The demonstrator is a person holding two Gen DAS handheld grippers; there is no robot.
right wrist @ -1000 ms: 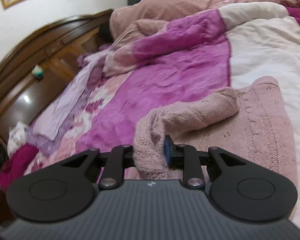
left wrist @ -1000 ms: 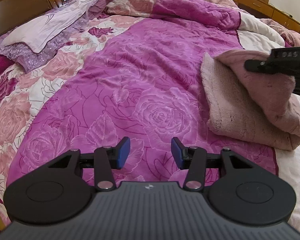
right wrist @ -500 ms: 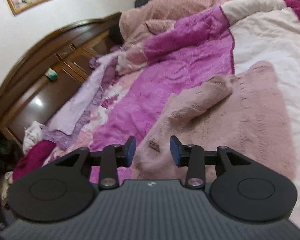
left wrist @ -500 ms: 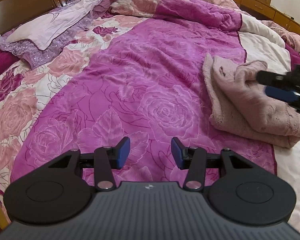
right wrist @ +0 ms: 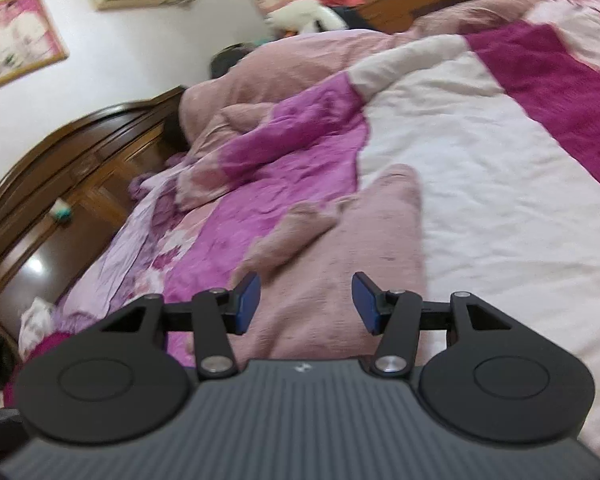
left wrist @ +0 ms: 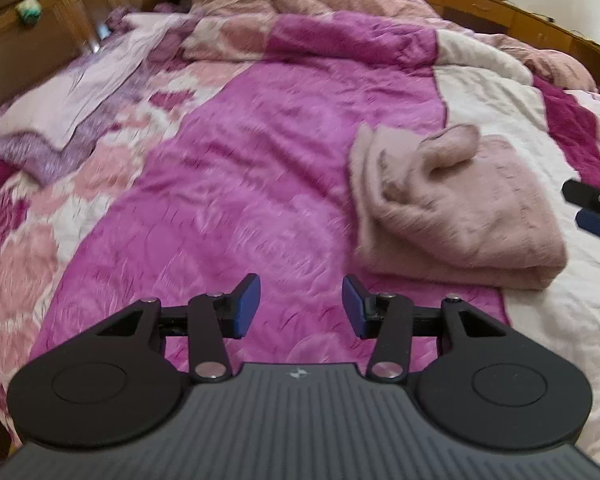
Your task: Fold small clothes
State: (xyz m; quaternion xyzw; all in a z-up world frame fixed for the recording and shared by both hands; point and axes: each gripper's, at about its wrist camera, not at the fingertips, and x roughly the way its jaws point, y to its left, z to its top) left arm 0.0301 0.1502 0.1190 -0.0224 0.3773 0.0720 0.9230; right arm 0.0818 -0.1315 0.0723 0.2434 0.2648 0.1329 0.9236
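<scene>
A: Pink knit garment (left wrist: 456,208) lies folded in a thick bundle on the bed (left wrist: 260,184), right on the seam where the magenta quilt meets the white panel. One loose sleeve end (left wrist: 452,148) pokes up on top of the bundle.

B: And the right claw (right wrist: 305,302)? A second ago it was pinching a fold of that knit.

A: Not any more. Its jaws are opening now, nothing pressed between the blue pads, and the claw has backed off to the near edge of the garment. From the left wrist view only its tips show, just beside the garment's right side.

B: So the fold got dropped in place. What about the left claw (left wrist: 301,306)?

A: Left claw sits at a middling gap, same as before, empty, hovering over the magenta quilt just left of the garment. It has lifted a little; the view is blurred.

B: What does the release mean for the fold?

A: My read: this fold is laid down and the garment holds its shape without help. That stray sleeve end is the weak spot, standing proud of the bundle. It probably wants tucking or pressing flat before this piece counts as done.

B: Any other clothes waiting beside the garment?

A: None that I can tell; only bedding.
</scene>
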